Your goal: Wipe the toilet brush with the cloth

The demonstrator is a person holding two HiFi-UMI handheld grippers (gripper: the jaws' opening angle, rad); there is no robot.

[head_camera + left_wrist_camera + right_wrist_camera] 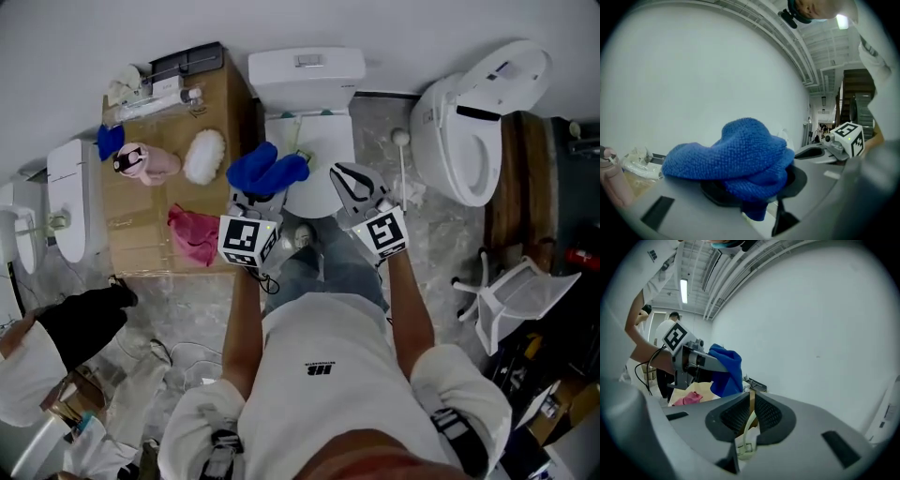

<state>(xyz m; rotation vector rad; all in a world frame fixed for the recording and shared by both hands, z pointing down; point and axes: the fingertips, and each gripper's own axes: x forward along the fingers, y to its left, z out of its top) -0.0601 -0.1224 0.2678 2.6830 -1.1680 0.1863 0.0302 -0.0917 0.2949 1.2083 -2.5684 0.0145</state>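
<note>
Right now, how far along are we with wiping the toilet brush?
Done: the blue cloth is picked up, bunched in the left gripper. In hand: both grippers hover in front of the toilet; the right gripper is empty, jaws a slit apart. Left: the toilet brush stands beside the toilet, touched by neither gripper. Whether it has been wiped, I can't tell.

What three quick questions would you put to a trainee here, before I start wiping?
1. Which holds the blue cloth: the left gripper or the right gripper?
2. True or false: the right gripper clamps the toilet brush.
3. Fill in: the pink cloth lies on the ___.
Key: 1 left gripper; 2 false, it stands beside the toilet; 3 cardboard box.
</note>
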